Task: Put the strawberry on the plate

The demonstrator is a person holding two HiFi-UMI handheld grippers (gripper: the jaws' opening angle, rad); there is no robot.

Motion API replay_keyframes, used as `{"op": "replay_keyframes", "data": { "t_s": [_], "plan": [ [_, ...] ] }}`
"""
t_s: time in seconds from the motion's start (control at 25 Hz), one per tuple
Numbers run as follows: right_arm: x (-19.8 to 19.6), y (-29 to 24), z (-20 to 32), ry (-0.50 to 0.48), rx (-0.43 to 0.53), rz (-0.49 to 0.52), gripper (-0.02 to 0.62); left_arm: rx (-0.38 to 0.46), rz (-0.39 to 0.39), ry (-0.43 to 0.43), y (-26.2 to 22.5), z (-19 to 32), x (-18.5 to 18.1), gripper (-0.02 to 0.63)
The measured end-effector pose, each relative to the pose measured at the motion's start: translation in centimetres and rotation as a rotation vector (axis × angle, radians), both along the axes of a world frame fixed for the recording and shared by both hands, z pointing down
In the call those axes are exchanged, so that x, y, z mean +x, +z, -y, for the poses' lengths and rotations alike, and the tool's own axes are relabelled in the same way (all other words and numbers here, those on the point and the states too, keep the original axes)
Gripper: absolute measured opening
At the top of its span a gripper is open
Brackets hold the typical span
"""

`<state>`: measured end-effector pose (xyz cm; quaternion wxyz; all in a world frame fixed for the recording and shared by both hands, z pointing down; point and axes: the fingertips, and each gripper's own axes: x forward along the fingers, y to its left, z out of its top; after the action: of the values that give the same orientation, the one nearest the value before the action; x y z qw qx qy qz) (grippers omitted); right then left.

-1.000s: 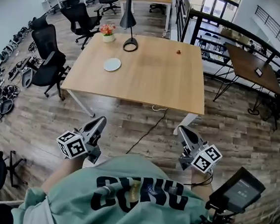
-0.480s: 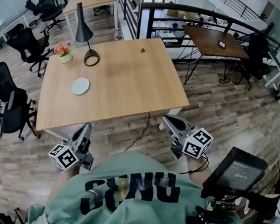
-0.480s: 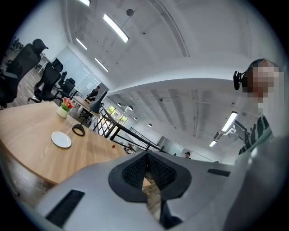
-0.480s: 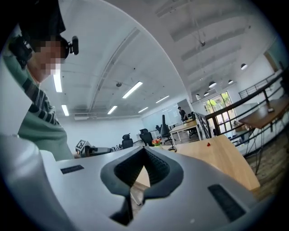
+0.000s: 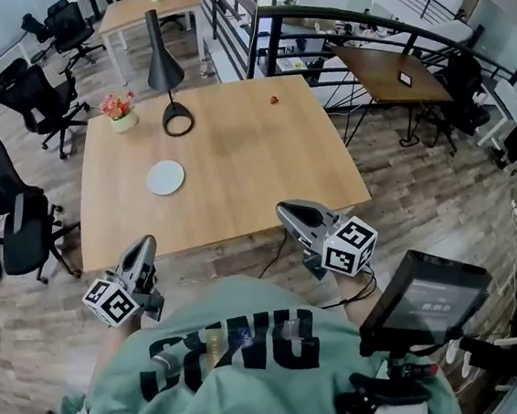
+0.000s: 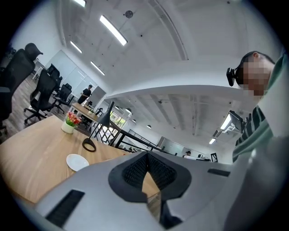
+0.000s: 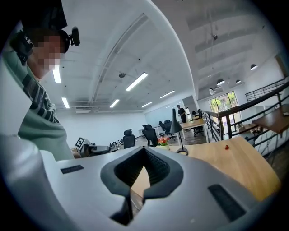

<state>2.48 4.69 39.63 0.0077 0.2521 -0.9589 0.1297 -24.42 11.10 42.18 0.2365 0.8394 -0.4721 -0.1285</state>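
Stepped nearer light wooden table [image 5: 245,163]; left claw [image 5: 144,243], right claw [image 5: 283,210] closed, empty. Small red strawberry [image 5: 274,100] untouched, well apart from round white plate [image 5: 165,178]; all left.

You hold your left gripper [image 5: 143,248] low at your left side, pointing level and forward, its jaws pressed together with nothing between them. Your right gripper [image 5: 286,211] sits farther forward, angled toward your left, jaws likewise closed tip to tip and empty
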Motion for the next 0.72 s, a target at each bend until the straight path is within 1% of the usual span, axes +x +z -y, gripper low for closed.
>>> {"op": "replay_keyframes", "data": {
  "t_s": [0.2, 0.36, 0.56, 0.64, 0.72],
  "plan": [
    [-3.1, -0.2, 2.8, -0.068, 0.001, 0.004, 0.005, -0.029, -0.010, -0.074, 1.2, -0.1, -2.6, 0.002],
    [-3.9, -0.1, 5.7, -0.128, -0.006, 0.024, 0.005, -0.038, 0.009, -0.131, 0.9, 1.5, -3.1, 0.002],
    [-3.0, 1.6, 10.4, -0.196, -0.020, 0.067, 0.005, -0.027, 0.054, -0.211, 0.9, 3.8, -1.6, 0.002],
    [-2.0, 2.1, 12.6, -0.222, -0.023, 0.089, 0.005, -0.030, 0.062, -0.250, 0.9, 5.0, -0.3, 0.002],
    [-0.3, 2.0, 15.3, -0.252, -0.029, 0.103, 0.005, -0.031, 0.053, -0.283, 0.3, 6.9, 2.0, 0.002]
  ]
}}
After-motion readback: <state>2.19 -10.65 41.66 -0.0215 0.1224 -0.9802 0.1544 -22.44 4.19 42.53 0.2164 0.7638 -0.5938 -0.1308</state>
